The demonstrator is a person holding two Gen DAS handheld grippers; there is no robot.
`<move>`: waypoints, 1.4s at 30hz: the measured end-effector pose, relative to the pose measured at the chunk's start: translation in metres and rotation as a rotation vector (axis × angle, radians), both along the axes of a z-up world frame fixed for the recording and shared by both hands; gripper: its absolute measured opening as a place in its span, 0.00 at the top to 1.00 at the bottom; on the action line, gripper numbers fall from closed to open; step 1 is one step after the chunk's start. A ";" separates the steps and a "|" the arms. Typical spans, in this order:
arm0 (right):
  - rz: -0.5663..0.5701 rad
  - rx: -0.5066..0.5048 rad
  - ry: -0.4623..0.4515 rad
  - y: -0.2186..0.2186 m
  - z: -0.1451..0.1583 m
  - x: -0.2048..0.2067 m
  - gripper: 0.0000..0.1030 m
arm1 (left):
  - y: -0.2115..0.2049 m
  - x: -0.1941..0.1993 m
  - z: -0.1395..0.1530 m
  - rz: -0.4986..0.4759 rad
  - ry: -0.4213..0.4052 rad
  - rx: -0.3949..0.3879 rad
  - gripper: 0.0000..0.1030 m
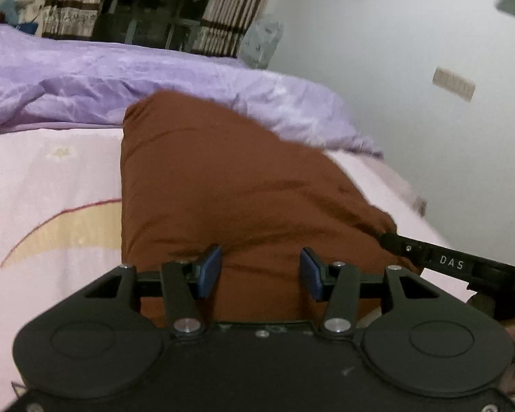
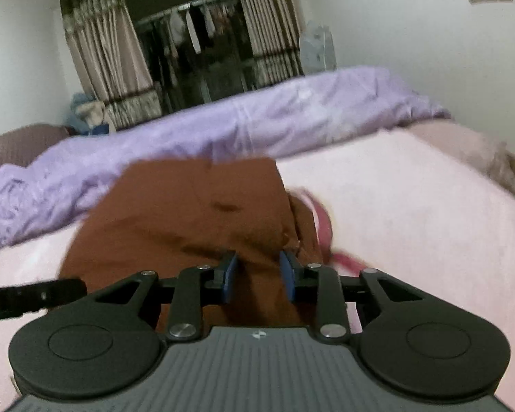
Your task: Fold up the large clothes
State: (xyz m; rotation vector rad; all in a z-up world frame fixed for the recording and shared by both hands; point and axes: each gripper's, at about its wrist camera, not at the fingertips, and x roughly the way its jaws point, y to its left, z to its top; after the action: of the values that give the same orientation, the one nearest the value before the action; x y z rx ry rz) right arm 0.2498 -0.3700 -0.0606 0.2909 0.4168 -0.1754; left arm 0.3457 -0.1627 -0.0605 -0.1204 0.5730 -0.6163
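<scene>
A rust-brown garment (image 1: 230, 185) lies folded on the pink bedsheet (image 1: 51, 185), its far end against the purple duvet. My left gripper (image 1: 260, 271) is open, its blue pads just above the garment's near edge. The right gripper's black finger (image 1: 439, 261) shows at the garment's right corner. In the right wrist view the same garment (image 2: 189, 213) lies ahead, and my right gripper (image 2: 258, 279) is open over its near right part, holding nothing. The left gripper's finger (image 2: 34, 295) shows at the left.
A crumpled purple duvet (image 2: 257, 120) runs across the far side of the bed. A pink-red strip of cloth (image 2: 322, 223) lies beside the garment's right edge. Striped curtains (image 2: 103, 58) and a dark window stand behind. A white wall (image 1: 412, 34) is on the right.
</scene>
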 end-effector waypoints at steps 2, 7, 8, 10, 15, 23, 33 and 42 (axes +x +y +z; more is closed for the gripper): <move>0.002 -0.022 0.000 0.002 -0.014 -0.001 0.69 | -0.004 0.001 -0.006 0.003 0.001 0.025 0.52; -0.001 -0.012 -0.031 0.003 -0.024 -0.009 0.70 | -0.003 0.002 -0.014 0.005 -0.001 0.032 0.51; 0.002 -0.013 -0.033 0.003 -0.026 -0.011 0.70 | -0.002 0.003 -0.016 0.005 0.001 0.029 0.52; 0.009 -0.019 -0.031 0.002 -0.026 -0.010 0.70 | -0.001 0.005 -0.018 0.004 0.006 0.019 0.52; 0.035 -0.019 -0.018 -0.001 -0.008 -0.012 0.68 | 0.004 0.000 0.006 -0.011 0.008 0.003 0.52; 0.092 0.086 -0.067 -0.048 0.051 0.038 0.34 | 0.030 0.041 0.047 0.094 -0.029 -0.070 0.46; 0.147 0.282 0.143 -0.071 0.019 0.123 0.90 | -0.006 0.077 0.033 0.058 0.006 -0.016 0.47; 0.099 0.259 0.097 -0.078 0.008 0.105 0.91 | -0.016 0.077 0.028 0.024 -0.003 0.005 0.47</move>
State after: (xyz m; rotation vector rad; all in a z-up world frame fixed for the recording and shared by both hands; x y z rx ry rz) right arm 0.3545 -0.4480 -0.0527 0.5165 0.5498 -0.0378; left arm 0.4229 -0.1782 -0.0327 -0.1212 0.5698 -0.5915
